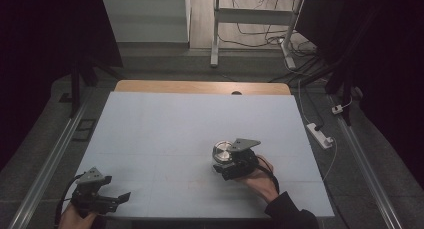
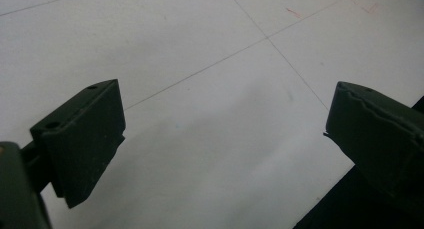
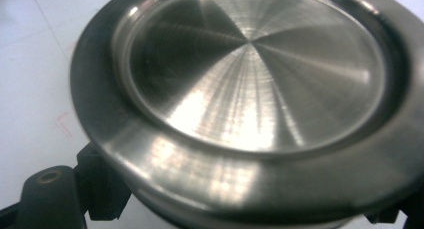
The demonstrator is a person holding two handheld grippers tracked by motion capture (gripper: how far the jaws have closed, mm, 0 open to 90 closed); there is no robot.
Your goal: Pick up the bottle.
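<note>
1. Presently my left gripper sits at the near left corner of the white tabletop, jaws spread wide with nothing between them; in the left gripper view I see bare sheet and faint seam lines under the pads.
2. My right gripper is right of centre, toward the near edge, jaws clamped on the steel container. In the right gripper view its brushed metal top sits just above the jaws, which hold the body under the flange.
3. Handling judgement: rigid metal, probably fairly heavy for its size, smooth and likely slippery. I would keep the hold below the overhanging rim, so the rim catches if it slides. Not fragile, but a drop would dent or clatter.
4. Surface: flat matte white board, wooden strip along the far edge, rails on either side.
5. Room: dim; a desk frame and loose cables on the floor beyond, a power strip off the right edge.
</note>
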